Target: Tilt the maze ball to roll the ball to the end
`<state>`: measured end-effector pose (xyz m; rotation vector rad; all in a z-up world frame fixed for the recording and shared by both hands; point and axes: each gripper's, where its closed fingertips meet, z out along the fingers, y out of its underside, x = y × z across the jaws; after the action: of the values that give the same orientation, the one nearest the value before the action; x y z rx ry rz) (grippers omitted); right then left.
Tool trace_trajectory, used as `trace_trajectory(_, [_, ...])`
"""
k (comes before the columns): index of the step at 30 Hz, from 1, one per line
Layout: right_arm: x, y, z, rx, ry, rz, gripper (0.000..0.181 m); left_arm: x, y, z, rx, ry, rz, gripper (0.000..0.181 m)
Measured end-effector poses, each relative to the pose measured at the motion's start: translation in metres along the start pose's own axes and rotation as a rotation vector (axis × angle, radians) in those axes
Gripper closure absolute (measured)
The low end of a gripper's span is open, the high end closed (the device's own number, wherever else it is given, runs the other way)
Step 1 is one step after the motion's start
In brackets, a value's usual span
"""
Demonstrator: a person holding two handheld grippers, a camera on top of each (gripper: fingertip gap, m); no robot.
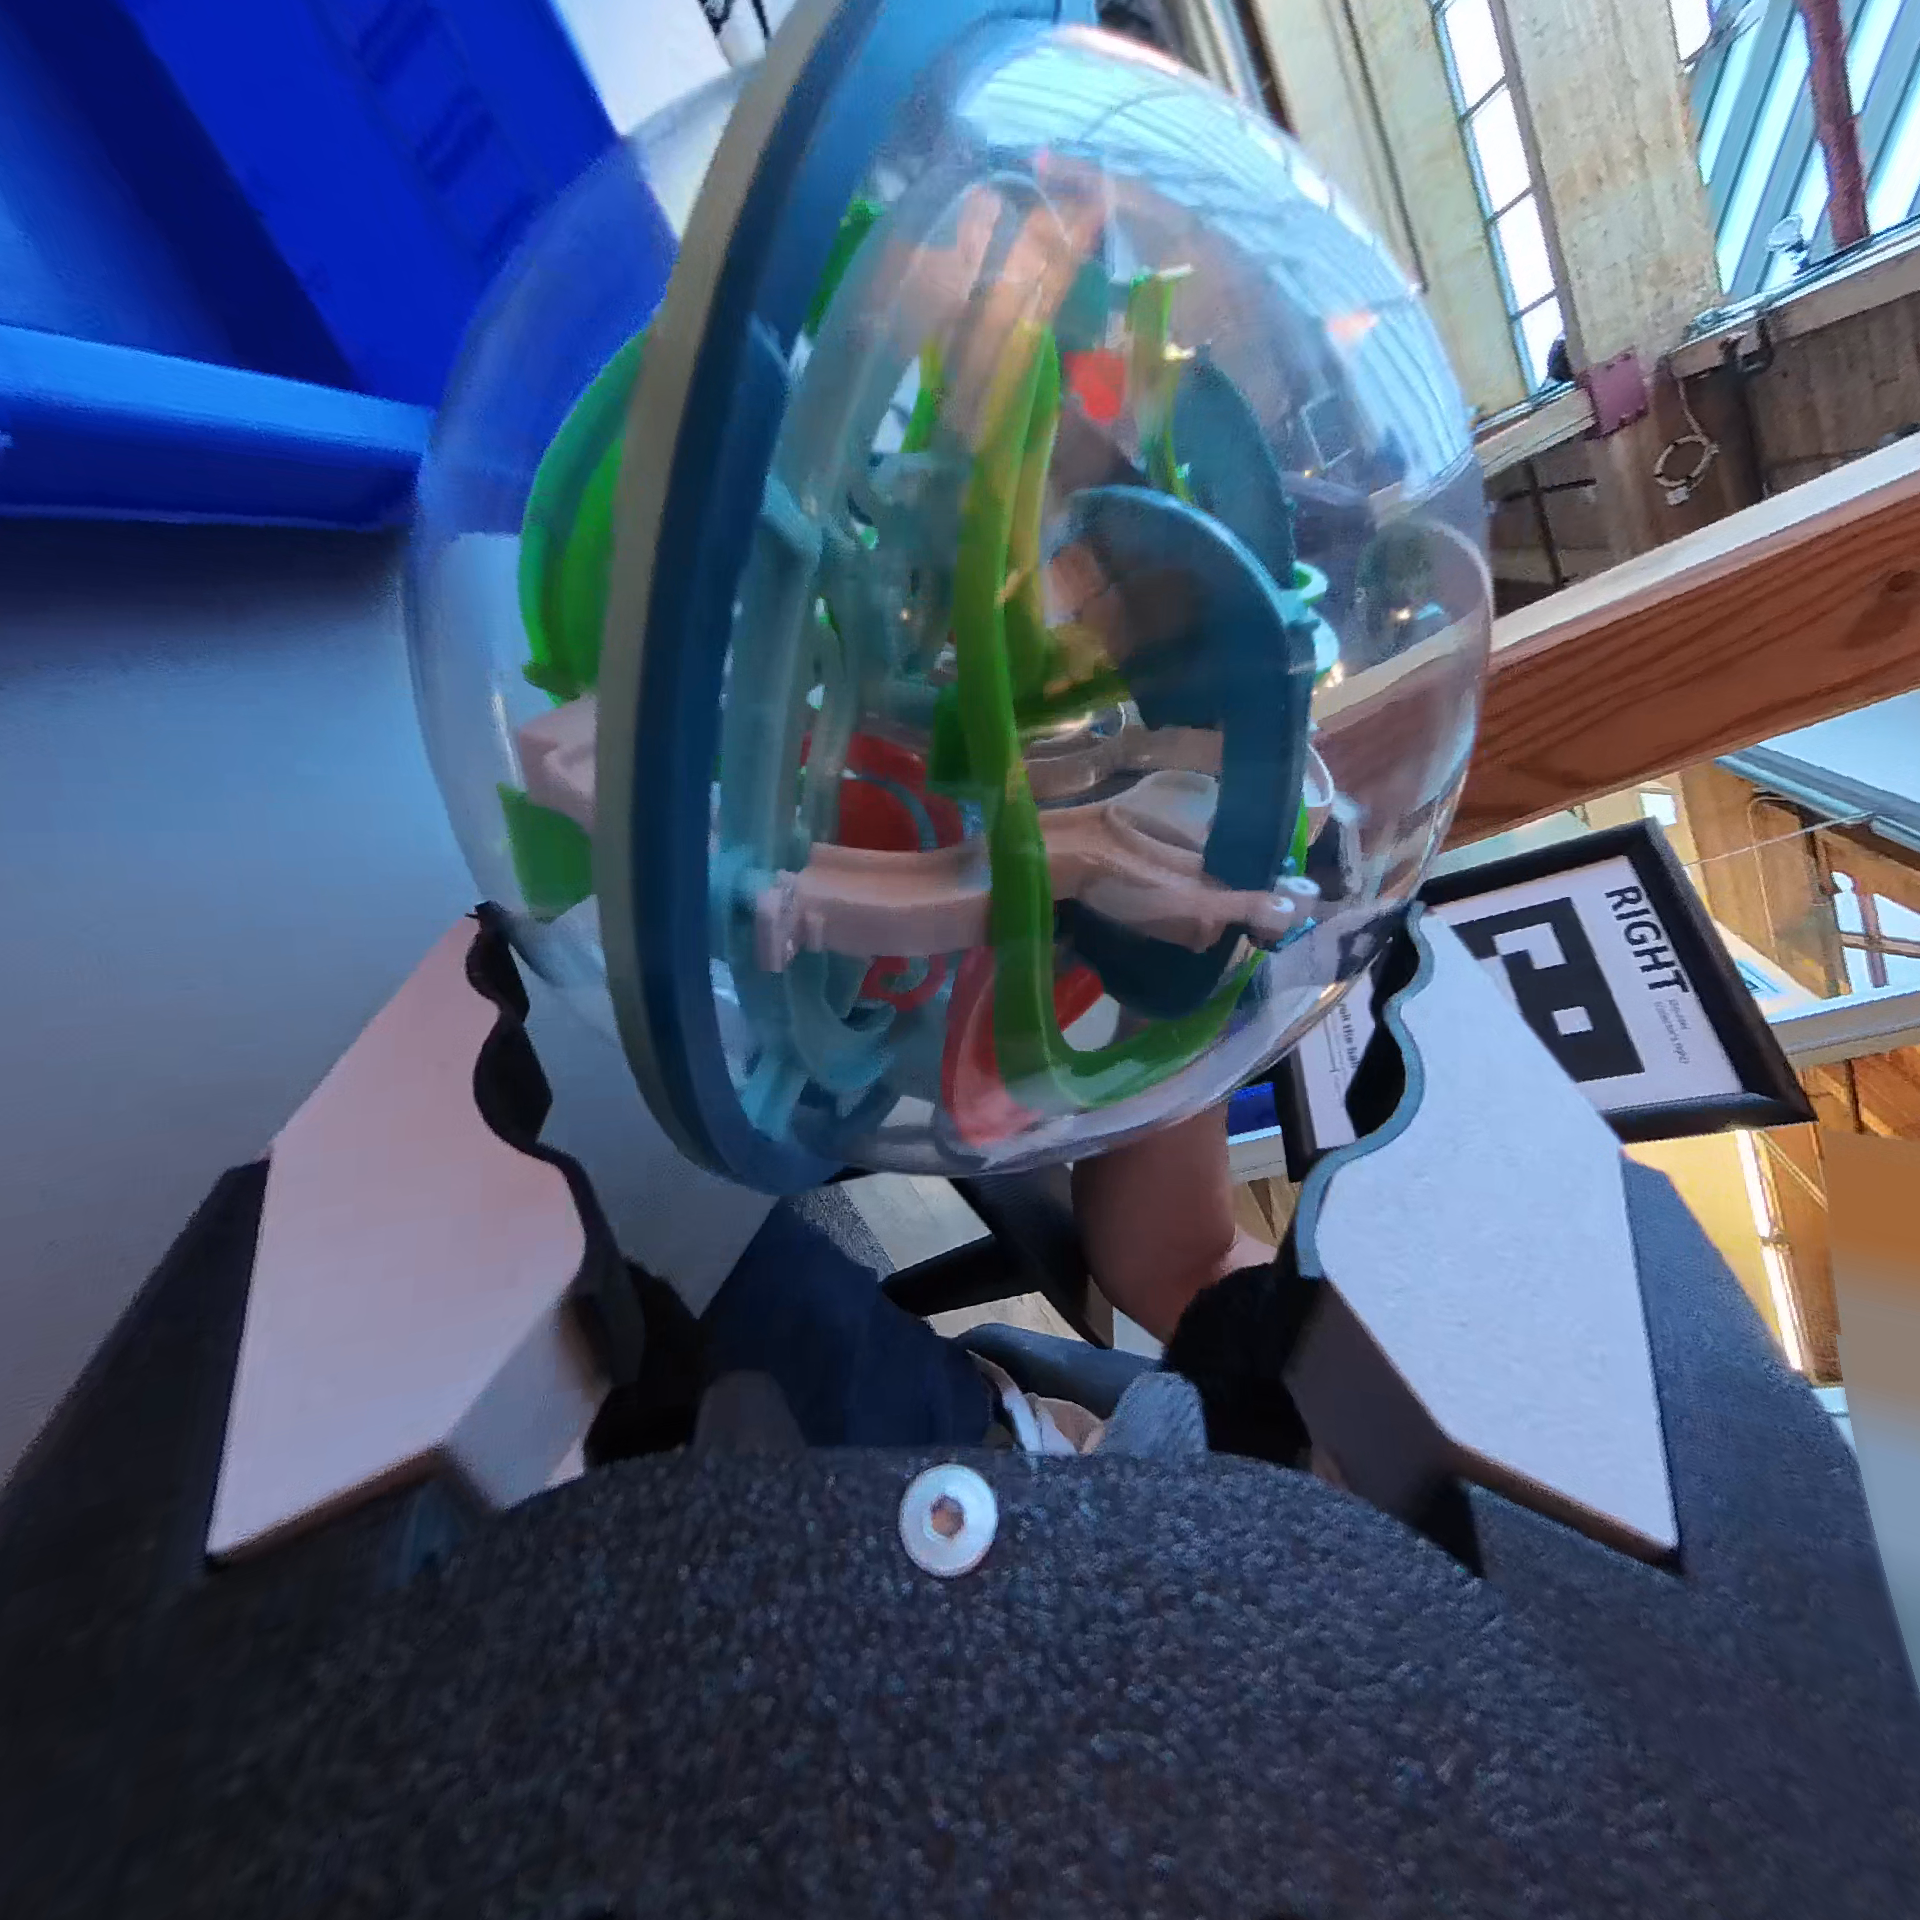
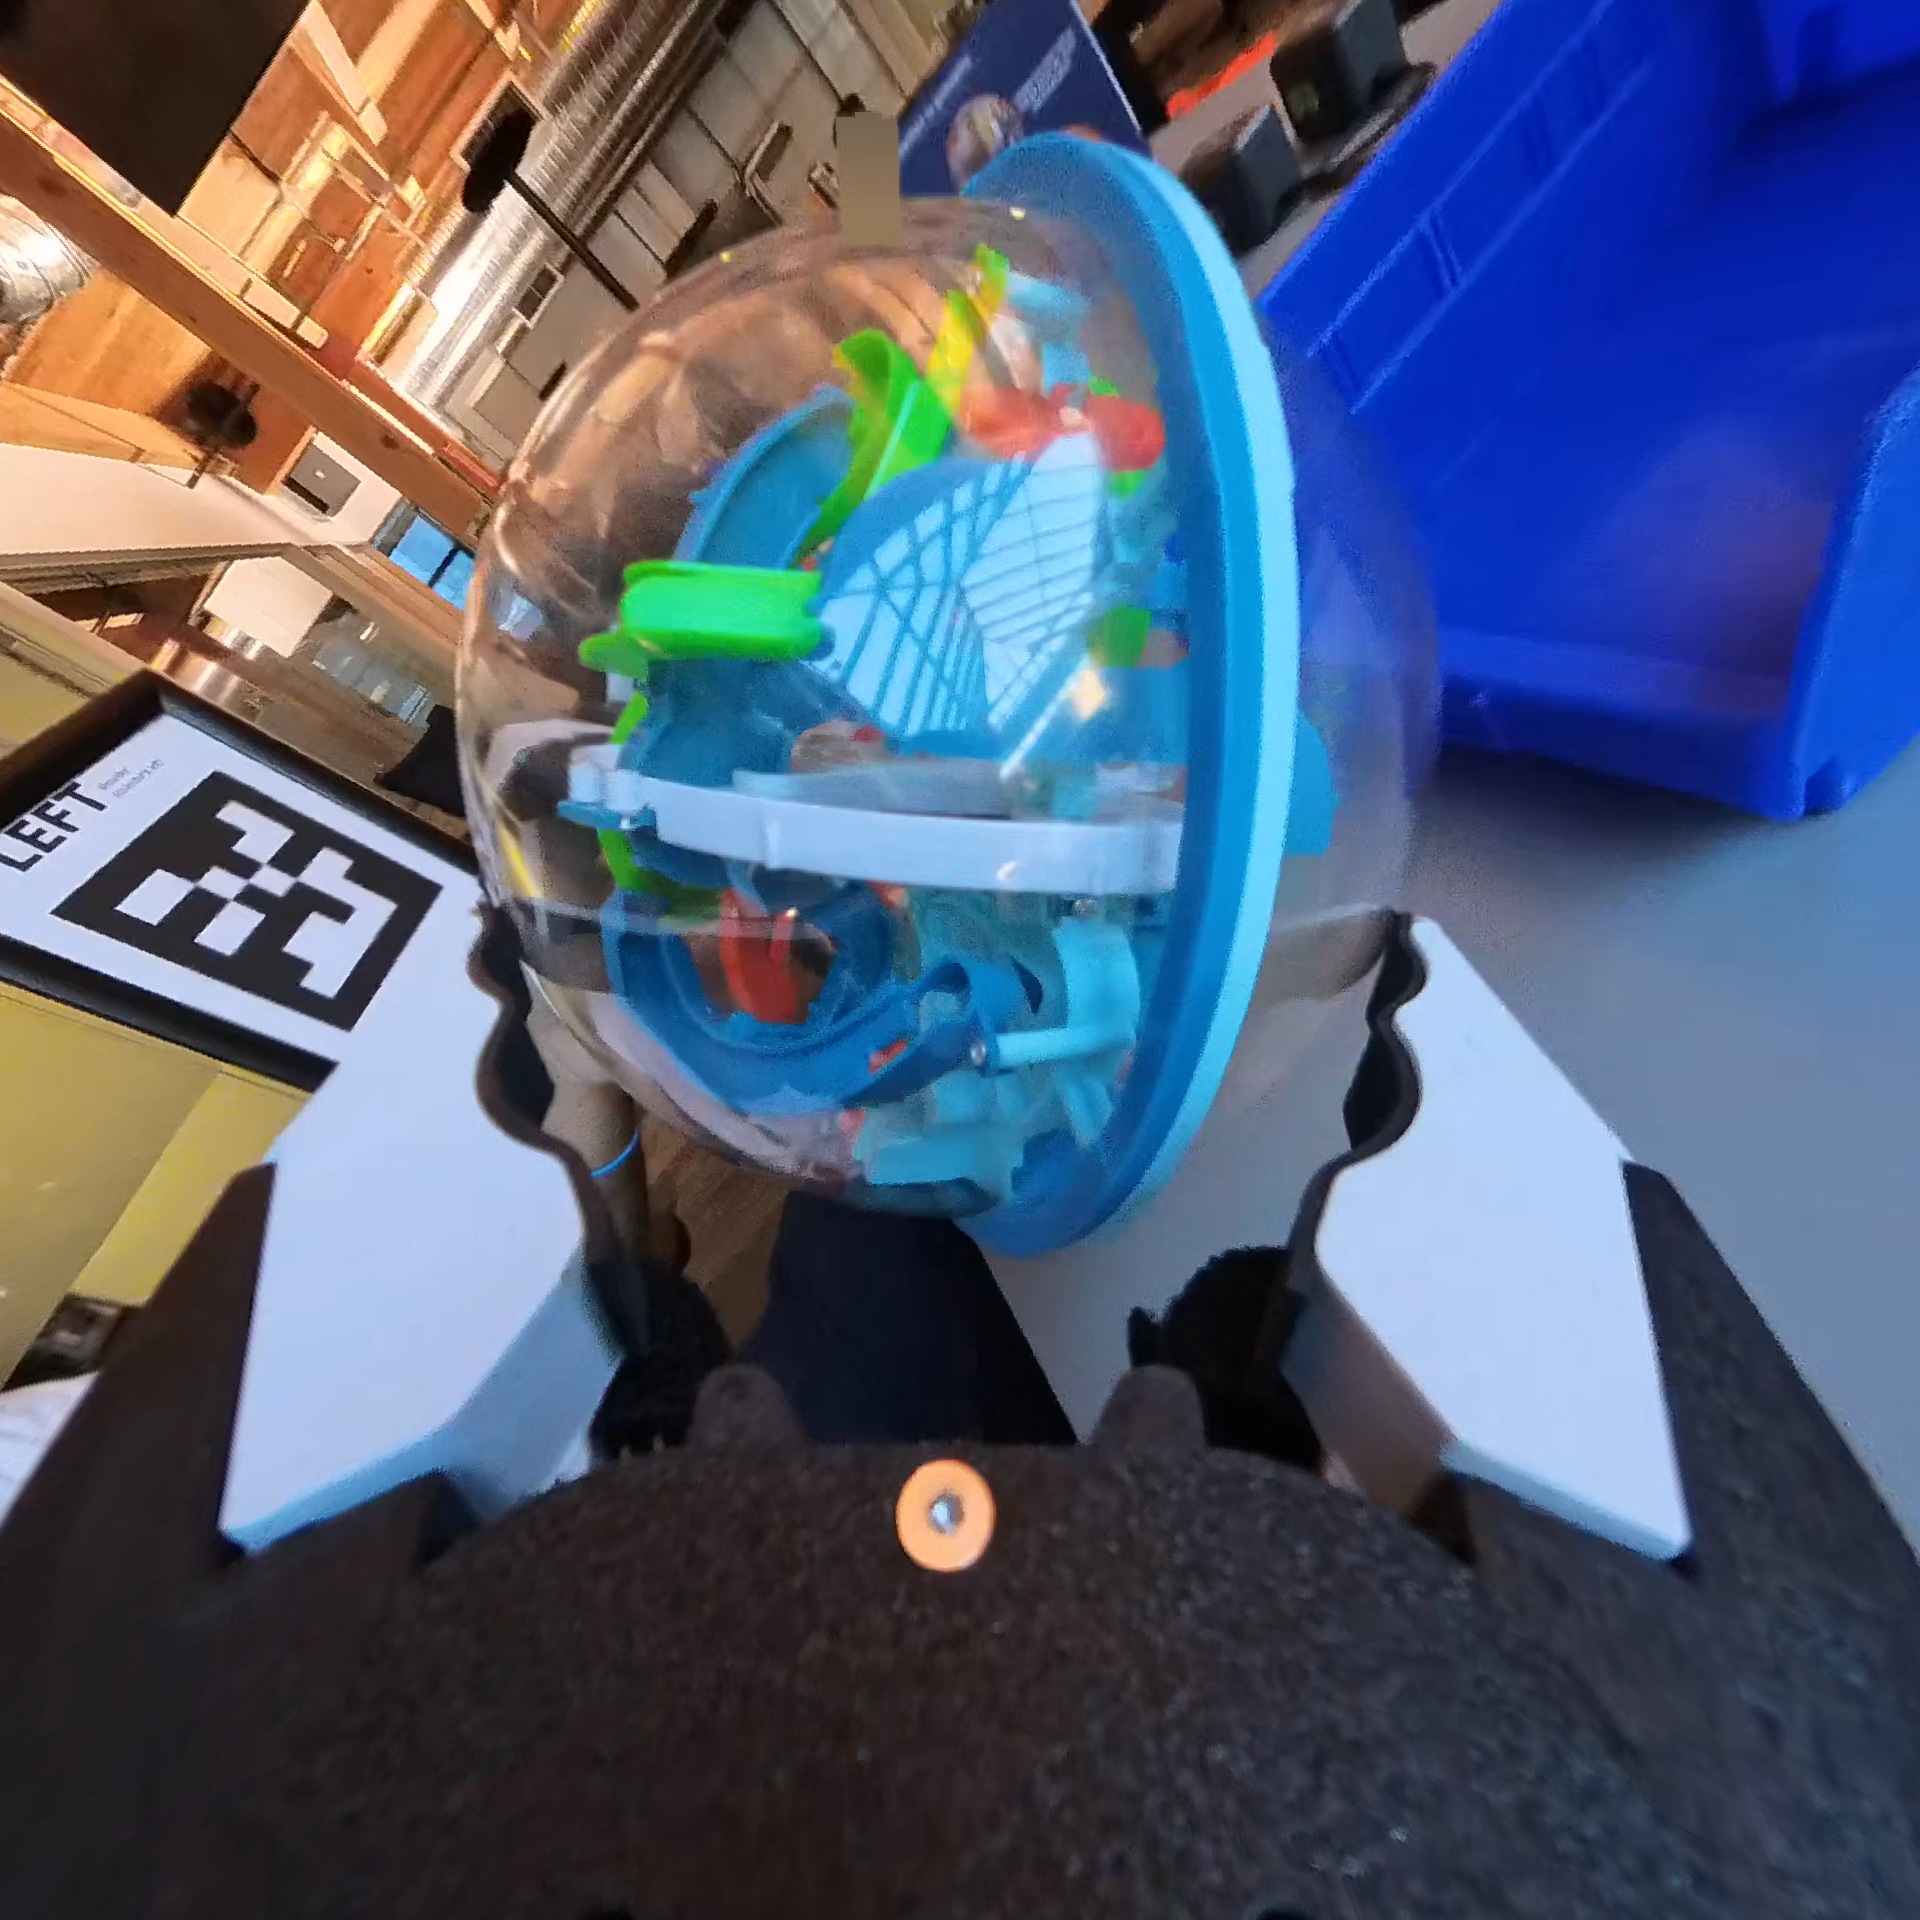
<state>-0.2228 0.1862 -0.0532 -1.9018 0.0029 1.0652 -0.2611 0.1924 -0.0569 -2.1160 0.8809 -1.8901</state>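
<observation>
Here, both tongs grip the maze ball [image 1: 945,644] from opposite sides: left gripper [image 1: 940,966] and right gripper [image 2: 940,977] each clamp its clear shell between wavy fingertips. The equator ring stands nearly upright. Beyond lies a blue bin [image 2: 1662,436], with wooden beams [image 1: 1704,634] farther off.

Blue bin [image 2: 1621,416] on grey table [image 2: 1662,1018]; wood beams [image 1: 1662,665], tall windows [image 1: 1496,177] w/ daylight.

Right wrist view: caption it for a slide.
Right gripper cradles the clear maze ball, blue bin behind.
</observation>
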Motion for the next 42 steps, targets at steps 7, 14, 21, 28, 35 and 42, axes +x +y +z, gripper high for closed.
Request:
trace_trajectory(7, [0.026, 0.020, 0.009, -0.086, 0.014, 0.073, 0.027, -0.030, 0.013, 0.006, -0.104, -0.002, -0.067, 0.027])
trace_trajectory(14, [0.036, 0.025, 0.015, -0.072, -0.017, 0.108, 0.030, -0.043, 0.013, 0.004, -0.111, -0.020, -0.086, 0.028])
trace_trajectory(21, [0.034, 0.011, 0.005, -0.008, -0.124, 0.061, 0.034, -0.046, 0.011, -0.001, -0.116, -0.003, -0.098, 0.029])
trace_trajectory(28, [0.046, -0.031, -0.033, 0.150, -0.034, -0.288, 0.034, -0.049, 0.008, -0.010, -0.124, 0.035, -0.134, 0.029])
trace_trajectory(35, [0.021, -0.028, -0.034, 0.094, -0.006, -0.811, 0.039, -0.051, 0.007, -0.014, -0.138, 0.061, -0.153, 0.030])
trace_trajectory(42, [-0.004, -0.017, -0.015, 0.069, -0.172, -0.928, 0.038, -0.054, 0.003, -0.021, -0.145, 0.039, -0.134, 0.030])
